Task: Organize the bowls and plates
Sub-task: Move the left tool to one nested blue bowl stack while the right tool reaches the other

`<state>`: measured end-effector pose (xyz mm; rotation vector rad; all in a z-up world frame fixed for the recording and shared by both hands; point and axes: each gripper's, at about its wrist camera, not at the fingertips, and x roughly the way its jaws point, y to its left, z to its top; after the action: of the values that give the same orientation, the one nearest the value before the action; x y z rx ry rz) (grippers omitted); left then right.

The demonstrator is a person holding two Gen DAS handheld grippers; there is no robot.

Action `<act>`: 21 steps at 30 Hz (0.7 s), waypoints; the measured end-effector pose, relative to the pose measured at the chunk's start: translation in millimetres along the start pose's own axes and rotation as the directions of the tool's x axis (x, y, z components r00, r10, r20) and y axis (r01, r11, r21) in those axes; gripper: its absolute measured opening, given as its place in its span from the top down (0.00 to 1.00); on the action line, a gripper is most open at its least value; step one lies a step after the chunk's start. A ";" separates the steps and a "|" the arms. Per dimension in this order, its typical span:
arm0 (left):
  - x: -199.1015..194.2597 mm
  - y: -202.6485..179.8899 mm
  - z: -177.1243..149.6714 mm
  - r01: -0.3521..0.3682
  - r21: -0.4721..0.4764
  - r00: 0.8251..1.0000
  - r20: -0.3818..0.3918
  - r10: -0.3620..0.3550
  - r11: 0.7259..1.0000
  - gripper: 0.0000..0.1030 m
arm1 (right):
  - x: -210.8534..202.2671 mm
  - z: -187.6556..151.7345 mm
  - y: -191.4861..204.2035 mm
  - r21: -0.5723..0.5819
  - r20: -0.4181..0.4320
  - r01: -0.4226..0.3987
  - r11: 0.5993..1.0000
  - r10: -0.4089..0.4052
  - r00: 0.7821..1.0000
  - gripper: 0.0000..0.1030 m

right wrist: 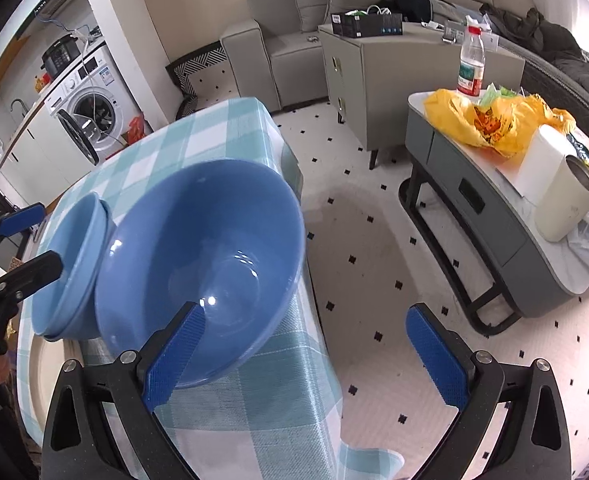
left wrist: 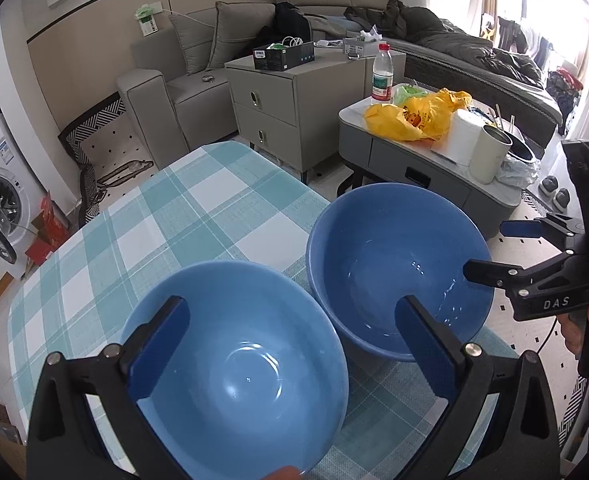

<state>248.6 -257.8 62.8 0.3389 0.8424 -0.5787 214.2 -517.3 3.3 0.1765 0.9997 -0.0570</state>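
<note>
Sitting on the checked teal-and-white tablecloth (left wrist: 166, 216) are two blue bowls, side by side and upright. Nearer bowl (left wrist: 238, 364) is directly under the left gripper (left wrist: 290, 344), whose blue-padded fingers (left wrist: 158, 352) are spread wide; left finger hangs over the bowl's left inner wall, right finger sits out past its right rim, over the edge of the second bowl (left wrist: 398, 264). Nothing is clamped between them. Contact between pad and bowl: cannot tell from this angle. The two bowls are just beside each other, rims close or touching, hard to say which. Second bowl sits at the table's right-hand edge with floor visible behind it. Right gripper (left wrist: 490, 248) comes in from the right in the left wrist view, jaws apart, lower black finger reaching over the second bowl's right rim, upper blue-padded finger outside and above it. In the right wrist view the right gripper (right wrist: 306, 356) is also clearly spread open: left pad (right wrist: 174, 360) lies over the near wall of the big bowl (right wrist: 202, 272), right pad hangs over bare tiled floor (right wrist: 374, 248), gripping nothing. Left gripper (right wrist: 30, 240) shows at the left edge by the other bowl (right wrist: 70, 276). Background: grey coffee table (left wrist: 414, 160) with a yellow bag (left wrist: 414, 116) and bottle (left wrist: 382, 76), sofa, washing machine (right wrist: 90, 112).
</note>
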 end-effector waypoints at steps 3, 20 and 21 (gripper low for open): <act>2.1 -4.1 -0.4 0.011 0.012 1.000 -0.007 -0.011 1.000 0.00 | 5.0 -0.6 -6.3 0.016 -0.008 -0.001 1.000 0.002 1.000 0.01; 11.8 -21.3 2.5 0.069 0.045 0.998 -0.001 -0.069 0.997 0.12 | 13.8 -4.2 -22.2 0.032 -0.018 -0.033 0.999 0.034 0.999 0.01; 12.1 -22.6 2.2 0.076 0.049 0.997 -0.001 -0.076 0.996 0.14 | 14.7 -5.0 -23.2 0.036 -0.021 -0.039 0.999 0.040 0.999 0.02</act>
<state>242.7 -281.0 53.5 0.3521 0.8439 -0.6712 215.0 -538.8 -14.6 0.2296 1.0171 -0.0369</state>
